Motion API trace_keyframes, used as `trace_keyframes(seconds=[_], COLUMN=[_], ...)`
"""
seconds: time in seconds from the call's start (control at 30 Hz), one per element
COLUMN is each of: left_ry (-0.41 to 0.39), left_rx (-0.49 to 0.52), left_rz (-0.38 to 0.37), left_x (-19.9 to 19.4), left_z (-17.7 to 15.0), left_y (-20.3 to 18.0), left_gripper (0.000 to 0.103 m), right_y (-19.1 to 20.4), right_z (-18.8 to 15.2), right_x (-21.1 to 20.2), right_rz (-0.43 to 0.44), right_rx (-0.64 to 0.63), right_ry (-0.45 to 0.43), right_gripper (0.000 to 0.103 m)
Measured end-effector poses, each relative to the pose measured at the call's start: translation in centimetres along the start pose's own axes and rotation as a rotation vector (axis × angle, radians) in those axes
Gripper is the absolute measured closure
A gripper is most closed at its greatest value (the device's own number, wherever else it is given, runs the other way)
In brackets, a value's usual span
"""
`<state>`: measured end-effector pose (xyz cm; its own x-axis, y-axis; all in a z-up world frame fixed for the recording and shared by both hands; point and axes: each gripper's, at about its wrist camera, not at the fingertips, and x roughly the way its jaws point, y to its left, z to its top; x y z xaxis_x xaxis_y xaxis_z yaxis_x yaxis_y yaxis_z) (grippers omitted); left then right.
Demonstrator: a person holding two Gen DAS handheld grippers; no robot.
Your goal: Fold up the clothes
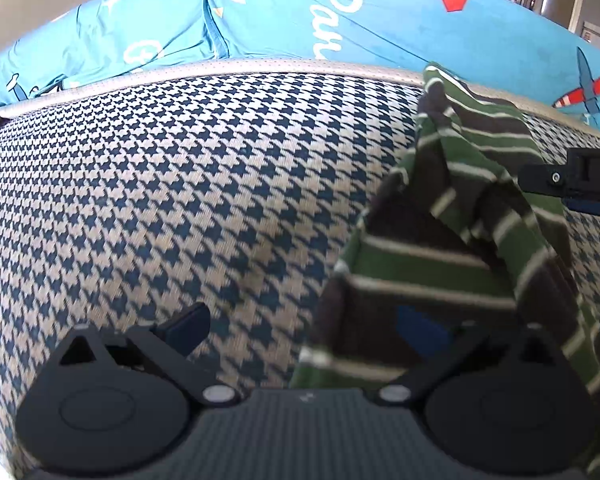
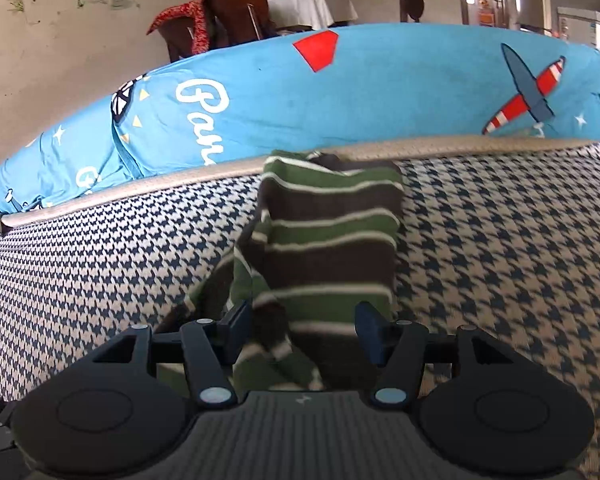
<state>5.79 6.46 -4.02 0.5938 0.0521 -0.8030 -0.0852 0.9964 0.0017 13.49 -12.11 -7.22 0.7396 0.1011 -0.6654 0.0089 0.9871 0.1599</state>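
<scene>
A green and brown striped garment (image 1: 452, 240) with thin white lines lies bunched on the houndstooth surface (image 1: 180, 184). In the left wrist view it fills the right side and rises around my left gripper's right finger. My left gripper (image 1: 304, 326) stands wide open, its left finger over bare houndstooth. My right gripper (image 1: 572, 184) reaches into the cloth from the right edge. In the right wrist view the garment (image 2: 328, 240) runs from the far rim down between the fingers of my right gripper (image 2: 305, 324). They sit half closed on a thick bunch of it.
A pale padded rim (image 1: 220, 70) borders the houndstooth surface at the back. Behind it lies a bright blue cover (image 2: 380, 92) with white lettering and red planes. Farther back are dark chairs (image 2: 236, 12) and a white-clothed table (image 2: 312, 8).
</scene>
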Motion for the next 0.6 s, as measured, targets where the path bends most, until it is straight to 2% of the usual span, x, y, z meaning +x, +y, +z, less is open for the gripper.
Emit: trace_keyframes(seconds=[0.2, 0.3, 0.6], left_ry=[-0.01, -0.012, -0.03], left_rx=[0.025, 0.047, 0.038], left_rz=[-0.008, -0.005, 0.005], left_x=[-3.4, -3.7, -2.4], left_z=[-3.9, -5.0, -5.5], left_y=[1.0, 0.7, -0.9], left_gripper=[0.0, 0.0, 0.0], right_y=[0.1, 0.2, 0.1], right_z=[-1.6, -2.0, -3.0], right_x=[-1.7, -2.5, -4.8], right_rz=[-0.054, -0.068, -0.073], right_rx=[0.016, 0.021, 0.027], right_ry=[0.025, 0.032, 0.024], right_gripper=[0.046, 0.045, 0.045])
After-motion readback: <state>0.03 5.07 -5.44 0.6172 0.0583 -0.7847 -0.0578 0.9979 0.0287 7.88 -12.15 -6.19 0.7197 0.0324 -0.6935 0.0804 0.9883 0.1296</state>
